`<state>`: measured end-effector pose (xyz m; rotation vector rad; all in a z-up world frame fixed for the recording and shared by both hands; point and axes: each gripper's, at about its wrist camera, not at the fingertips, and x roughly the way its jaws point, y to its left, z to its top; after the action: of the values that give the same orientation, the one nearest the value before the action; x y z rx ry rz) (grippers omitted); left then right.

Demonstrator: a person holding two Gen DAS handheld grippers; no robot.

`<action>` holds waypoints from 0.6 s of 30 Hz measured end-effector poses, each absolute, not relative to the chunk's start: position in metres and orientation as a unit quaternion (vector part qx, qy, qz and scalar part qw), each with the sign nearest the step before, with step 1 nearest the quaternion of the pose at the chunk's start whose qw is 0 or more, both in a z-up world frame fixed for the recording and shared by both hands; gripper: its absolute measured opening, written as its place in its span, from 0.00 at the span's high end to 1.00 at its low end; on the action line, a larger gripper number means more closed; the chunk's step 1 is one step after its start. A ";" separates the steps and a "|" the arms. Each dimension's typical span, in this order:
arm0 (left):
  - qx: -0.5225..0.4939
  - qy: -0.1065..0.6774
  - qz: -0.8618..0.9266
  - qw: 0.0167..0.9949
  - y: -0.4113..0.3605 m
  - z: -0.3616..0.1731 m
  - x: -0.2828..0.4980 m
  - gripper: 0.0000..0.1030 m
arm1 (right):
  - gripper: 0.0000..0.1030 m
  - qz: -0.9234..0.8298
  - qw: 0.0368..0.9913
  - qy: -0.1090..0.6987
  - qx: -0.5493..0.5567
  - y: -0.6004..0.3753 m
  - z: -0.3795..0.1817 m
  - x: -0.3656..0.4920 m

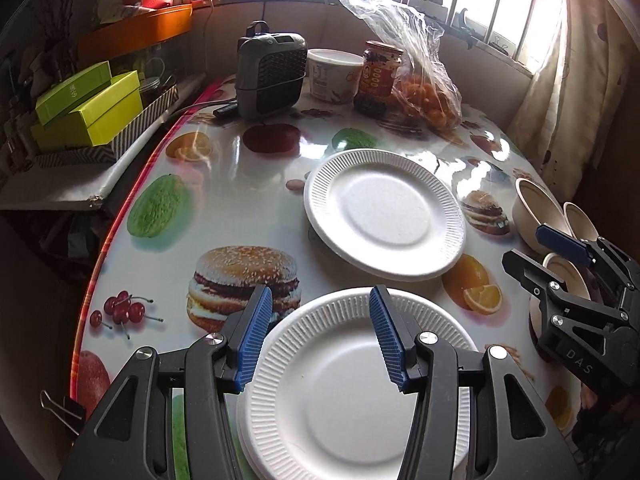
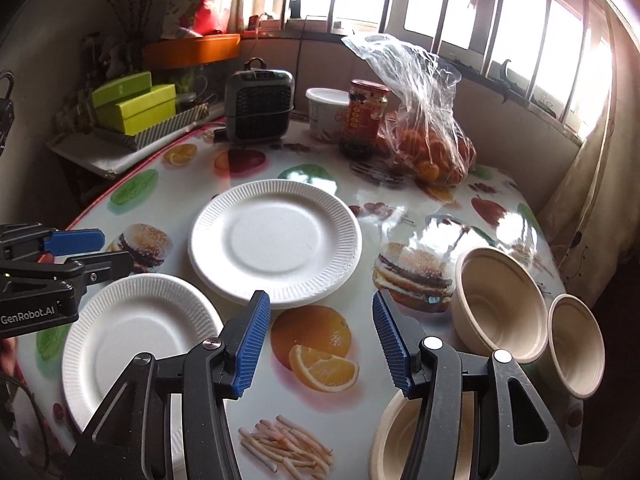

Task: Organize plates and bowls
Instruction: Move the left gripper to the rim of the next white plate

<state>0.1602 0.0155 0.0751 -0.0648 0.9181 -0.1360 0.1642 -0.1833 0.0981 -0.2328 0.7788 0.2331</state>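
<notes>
Two white paper plates lie on the fruit-print table point(image 1: 224, 200). The far plate point(image 1: 384, 208) point(image 2: 276, 240) sits mid-table. The near plate point(image 1: 348, 392) point(image 2: 132, 344) lies on at least one more under my left gripper point(image 1: 320, 340), which is open and empty above it. Three beige bowls stand at the right: a large one point(image 2: 500, 300), a small one point(image 2: 576, 340), and one point(image 2: 400, 440) under my right gripper point(image 2: 318, 344), which is open and empty over the table. The right gripper also shows in the left wrist view point(image 1: 560, 256).
At the back of the table stand a small grey heater point(image 2: 260, 108), a white tub point(image 2: 328, 114), a jar point(image 2: 366, 116) and a plastic bag of oranges point(image 2: 432, 136). Green boxes point(image 1: 88, 108) sit on a side shelf at left. A binder clip point(image 1: 60, 408) grips the table's left edge.
</notes>
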 end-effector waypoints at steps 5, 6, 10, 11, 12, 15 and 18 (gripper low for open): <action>-0.035 0.438 -0.070 0.896 0.017 0.080 0.177 0.50 | 0.48 0.105 0.915 0.371 -0.117 -0.189 0.105 0.180; -0.036 0.437 -0.069 0.896 0.017 0.081 0.181 0.50 | 0.48 0.104 0.916 0.370 -0.117 -0.190 0.106 0.184; -0.040 0.435 -0.074 0.896 0.019 0.084 0.197 0.50 | 0.48 0.101 0.919 0.364 -0.112 -0.198 0.112 0.200; -0.043 0.436 -0.075 0.896 0.020 0.083 0.202 0.50 | 0.48 0.102 0.919 0.366 -0.108 -0.200 0.113 0.206; -0.047 0.438 -0.072 0.895 0.021 0.083 0.206 0.50 | 0.48 0.100 0.919 0.368 -0.106 -0.202 0.114 0.211; -0.051 0.438 -0.063 0.895 0.025 0.083 0.216 0.50 | 0.48 0.096 0.918 0.371 -0.102 -0.208 0.115 0.226; -0.047 0.443 -0.055 0.894 0.028 0.080 0.226 0.50 | 0.48 0.098 0.916 0.374 -0.108 -0.209 0.114 0.239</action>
<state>0.2260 0.0280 0.0805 -0.0967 0.9187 -0.1134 0.2386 -0.2092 0.1140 -0.2214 0.7689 0.2023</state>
